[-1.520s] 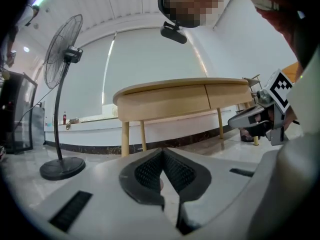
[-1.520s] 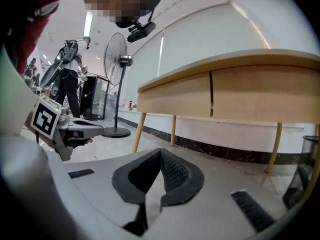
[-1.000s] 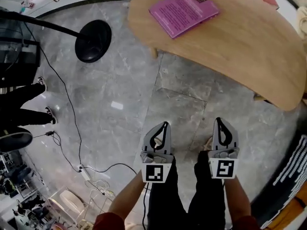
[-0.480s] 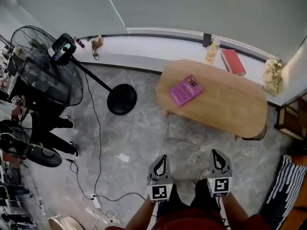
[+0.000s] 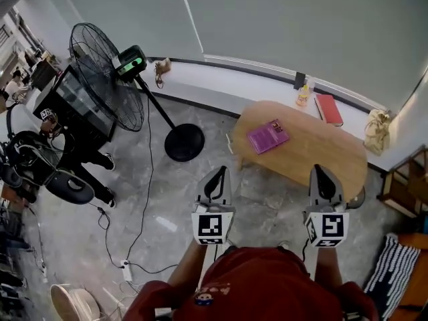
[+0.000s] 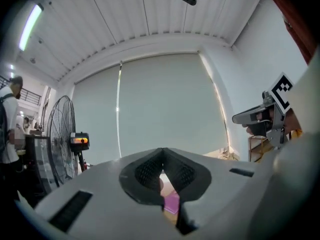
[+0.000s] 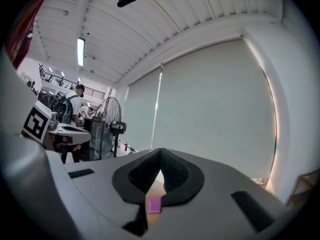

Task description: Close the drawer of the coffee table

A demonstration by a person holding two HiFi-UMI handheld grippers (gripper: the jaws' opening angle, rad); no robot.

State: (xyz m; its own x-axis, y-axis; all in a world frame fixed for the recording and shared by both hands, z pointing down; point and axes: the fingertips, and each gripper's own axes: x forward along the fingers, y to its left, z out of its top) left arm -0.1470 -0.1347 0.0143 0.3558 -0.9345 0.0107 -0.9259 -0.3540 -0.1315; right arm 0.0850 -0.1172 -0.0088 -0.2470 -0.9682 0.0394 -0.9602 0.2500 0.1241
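I hold my left gripper [image 5: 218, 174] and right gripper [image 5: 321, 172] pinched together and empty, well back from the coffee table [image 5: 321, 149] ahead, where I see no drawer standing out, so I judge the closing done.

The whole view has pulled up and away from the floor. The coffee table [image 5: 314, 156], which earlier filled the upper right corner with only part of its top showing, now lies whole and smaller, further off, and the purple book [image 5: 267, 136] on it has shrunk likewise. The left gripper [image 5: 219, 170] and right gripper [image 5: 320, 170], then close together over dark trouser legs, now stand wider apart above a red shirt [image 5: 261, 286]. Of the standing fan [image 5: 107, 75] only the round base showed; its pole and caged head are now in view. The window ledge [image 5: 221, 79], grey roller blind [image 5: 287, 25], red book [image 5: 328, 108] and yellow bottle [image 5: 303, 95] have come into sight
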